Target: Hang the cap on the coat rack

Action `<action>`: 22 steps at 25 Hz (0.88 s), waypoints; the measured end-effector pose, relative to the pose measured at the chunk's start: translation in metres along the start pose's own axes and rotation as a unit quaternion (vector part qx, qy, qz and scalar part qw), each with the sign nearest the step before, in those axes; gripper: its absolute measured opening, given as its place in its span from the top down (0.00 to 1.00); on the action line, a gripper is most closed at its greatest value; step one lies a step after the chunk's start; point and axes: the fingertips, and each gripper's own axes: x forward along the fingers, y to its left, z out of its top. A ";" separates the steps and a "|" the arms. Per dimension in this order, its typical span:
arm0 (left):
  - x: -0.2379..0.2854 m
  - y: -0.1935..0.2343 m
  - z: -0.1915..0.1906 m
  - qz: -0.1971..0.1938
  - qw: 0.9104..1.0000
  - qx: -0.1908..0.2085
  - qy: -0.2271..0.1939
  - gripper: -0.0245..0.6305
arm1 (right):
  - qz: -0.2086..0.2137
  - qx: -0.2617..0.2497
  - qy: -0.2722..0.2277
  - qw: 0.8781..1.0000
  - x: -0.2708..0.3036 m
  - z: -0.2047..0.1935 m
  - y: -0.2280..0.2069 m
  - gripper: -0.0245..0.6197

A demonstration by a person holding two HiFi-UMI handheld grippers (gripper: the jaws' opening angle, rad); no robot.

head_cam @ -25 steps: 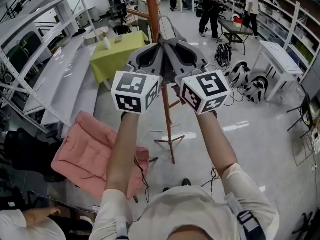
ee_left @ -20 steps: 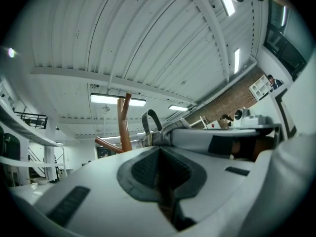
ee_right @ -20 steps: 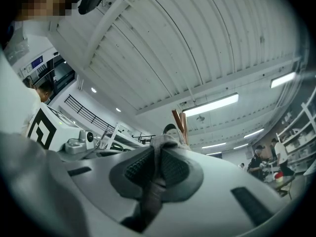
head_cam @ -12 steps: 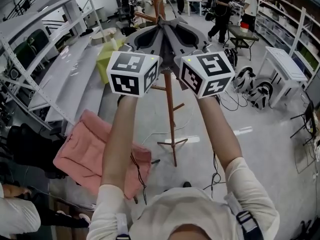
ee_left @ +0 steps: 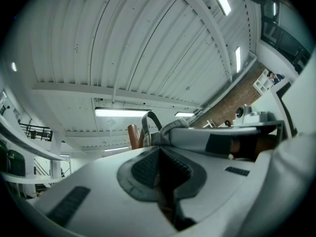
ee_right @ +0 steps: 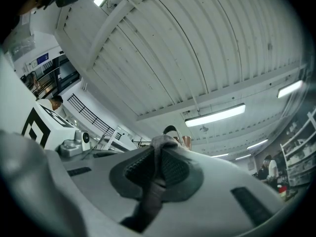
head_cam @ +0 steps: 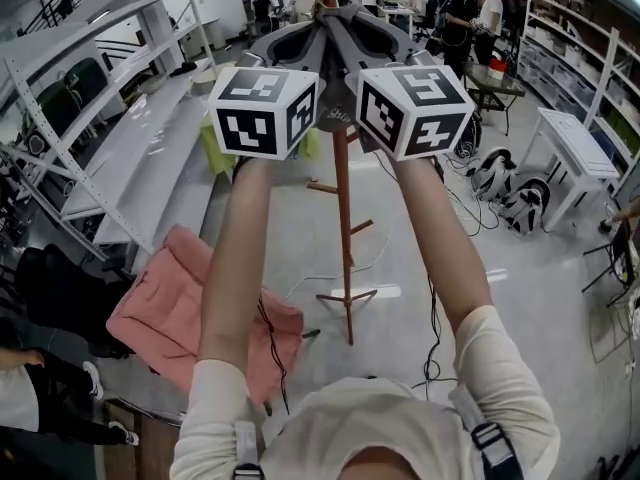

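I hold a grey cap [head_cam: 337, 116] up with both grippers at the top of the wooden coat rack [head_cam: 343, 218]. My left gripper [head_cam: 296, 42] and right gripper [head_cam: 366, 38] meet there, their marker cubes side by side. In the left gripper view, the left gripper [ee_left: 160, 168] is shut on cap fabric [ee_left: 173, 128], with the strap loop [ee_left: 149, 118] beside the rack's top [ee_left: 133, 136]. In the right gripper view, the right gripper [ee_right: 157, 168] is shut on cap fabric [ee_right: 161, 144], with the pole tip [ee_right: 186, 141] just behind.
White shelving [head_cam: 120, 158] runs along the left. A pink cloth [head_cam: 185, 308] lies below it. A yellow-green table [head_cam: 212, 148] stands behind the left cube. Bags [head_cam: 505, 180] and cables lie on the floor at the right, by a white table [head_cam: 572, 138]. People stand far back.
Both arms have risen, carrying the cap from the rack's upper pole up to its top. The grippers stay shut on the cap.
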 end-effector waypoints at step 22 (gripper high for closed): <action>0.037 0.013 -0.055 -0.013 0.998 -0.037 0.050 0.95 | -0.009 0.023 0.054 0.998 0.027 -0.056 -0.031 0.93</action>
